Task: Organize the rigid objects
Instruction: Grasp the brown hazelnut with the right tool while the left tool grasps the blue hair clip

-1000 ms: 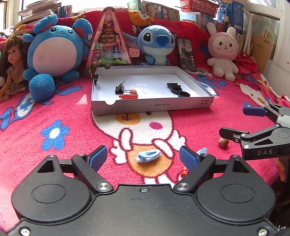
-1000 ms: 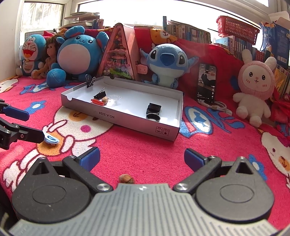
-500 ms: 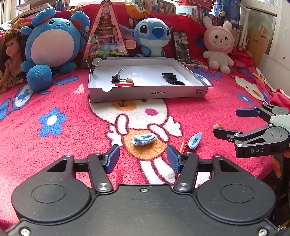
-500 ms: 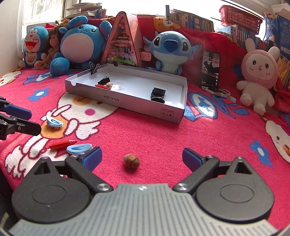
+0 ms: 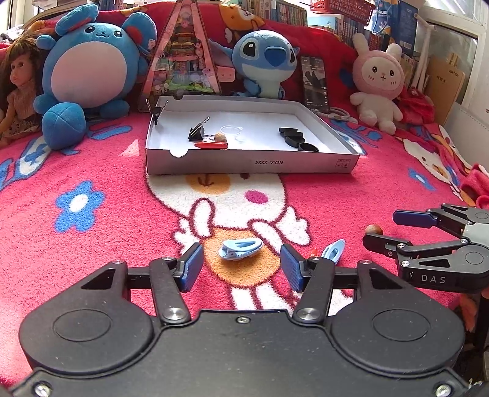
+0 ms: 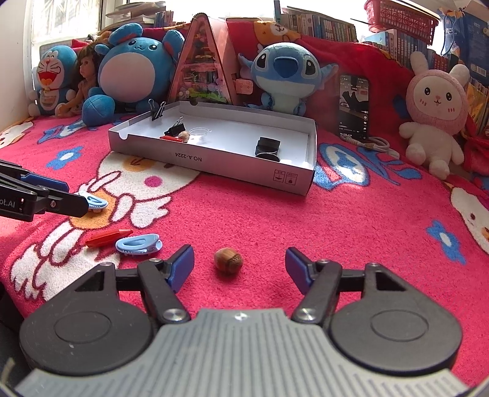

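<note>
A light blue hair clip (image 5: pixel 240 248) lies on the red blanket between the open fingers of my left gripper (image 5: pixel 241 267). A second blue clip (image 5: pixel 333 249) and a red crayon (image 6: pixel 107 237) lie to its right. A hazelnut (image 6: pixel 228 261) lies between the open fingers of my right gripper (image 6: pixel 239 265); it also shows in the left wrist view (image 5: pixel 374 229). The shallow white box (image 5: pixel 250 163) further back holds a binder clip, a red crayon, a nut, a clear lid and black pieces.
Plush toys, a doll (image 5: pixel 18 91), a triangular pink toy house (image 5: pixel 180 58) and a phone (image 5: pixel 314 84) line the back behind the box. Books and a red basket (image 6: pixel 400 15) stand beyond. A cable (image 6: pixel 369 142) lies right of the box.
Both grippers have pulled back and lowered toward the blanket. The clip now lies between my left fingers and the hazelnut between my right fingers. The left fingers narrowed, then spread again.
</note>
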Demonstrator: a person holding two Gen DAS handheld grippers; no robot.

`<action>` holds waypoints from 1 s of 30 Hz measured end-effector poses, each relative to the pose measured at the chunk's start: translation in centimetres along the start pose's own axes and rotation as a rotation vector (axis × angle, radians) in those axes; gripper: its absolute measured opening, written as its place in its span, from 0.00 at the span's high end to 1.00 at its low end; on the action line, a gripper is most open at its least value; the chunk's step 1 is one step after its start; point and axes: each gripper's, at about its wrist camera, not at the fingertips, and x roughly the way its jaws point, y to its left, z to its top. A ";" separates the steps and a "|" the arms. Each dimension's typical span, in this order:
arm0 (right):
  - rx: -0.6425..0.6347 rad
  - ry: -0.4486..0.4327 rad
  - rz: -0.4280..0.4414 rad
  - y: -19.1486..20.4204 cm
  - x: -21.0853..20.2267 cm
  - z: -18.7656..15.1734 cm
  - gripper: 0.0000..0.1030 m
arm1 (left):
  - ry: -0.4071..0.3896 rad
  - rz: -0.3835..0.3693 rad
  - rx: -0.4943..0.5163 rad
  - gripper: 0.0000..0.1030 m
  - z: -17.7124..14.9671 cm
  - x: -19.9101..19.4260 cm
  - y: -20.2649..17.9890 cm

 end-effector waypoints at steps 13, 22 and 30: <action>0.007 -0.099 -0.116 1.4 -0.2 -1.1 0.30 | 0.001 -0.002 -0.061 0.48 -0.4 2.0 -1.2; 0.109 -0.076 -0.123 1.0 0.2 -1.6 0.46 | -0.018 0.053 -0.022 0.69 -0.9 1.9 -1.7; 0.115 -0.064 -0.106 1.2 0.3 -1.6 0.68 | -0.020 0.051 -0.055 0.87 -0.5 1.6 -1.0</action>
